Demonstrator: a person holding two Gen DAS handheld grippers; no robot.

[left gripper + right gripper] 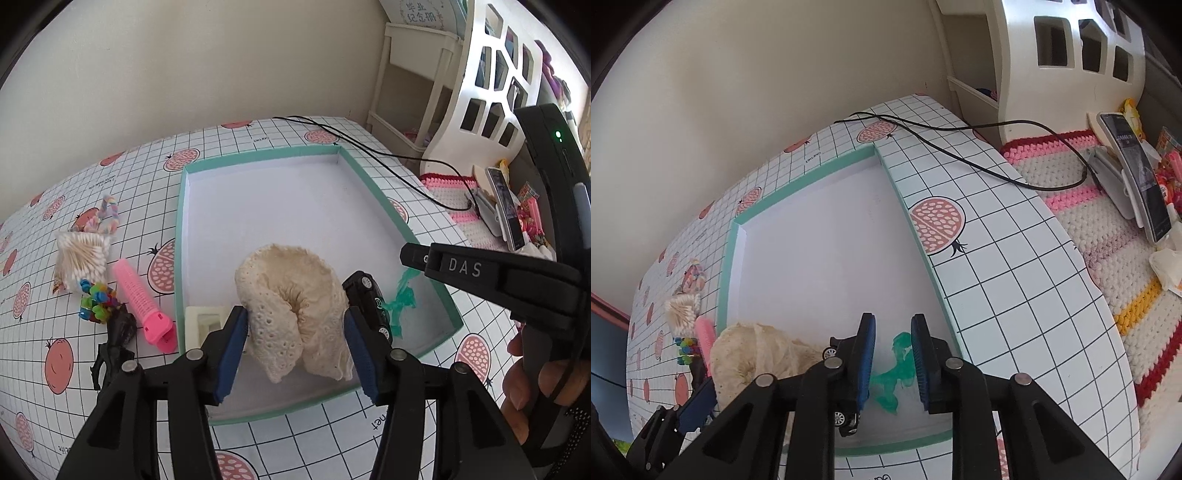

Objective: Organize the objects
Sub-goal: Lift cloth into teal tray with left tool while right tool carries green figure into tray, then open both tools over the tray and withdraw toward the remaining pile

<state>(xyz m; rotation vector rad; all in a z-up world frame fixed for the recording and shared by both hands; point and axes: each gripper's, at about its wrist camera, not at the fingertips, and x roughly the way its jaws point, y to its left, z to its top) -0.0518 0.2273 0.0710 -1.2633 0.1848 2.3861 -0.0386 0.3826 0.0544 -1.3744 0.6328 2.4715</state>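
Note:
A shallow white box with a teal rim (258, 153) lies on the grid-patterned table. Inside its near end sit a cream lace cloth (288, 314), a black toy car (369, 302), a green translucent figure (402, 295) and a white square piece (203, 321). My left gripper (295, 314) stands open with the cloth between its blue pads; the cloth rests on the box floor. In the right wrist view my right gripper (893, 325) is open just above the green figure (894, 369), with the car (846, 417) under its left finger.
Left of the box lie a pink roller (142, 302), a bag of cotton swabs (83, 258), coloured clips (96, 301), a black figure (114, 339) and a pastel braid (107, 218). A black cable (369, 147) crosses the far right corner. A phone (1137, 177) stands on a crocheted mat.

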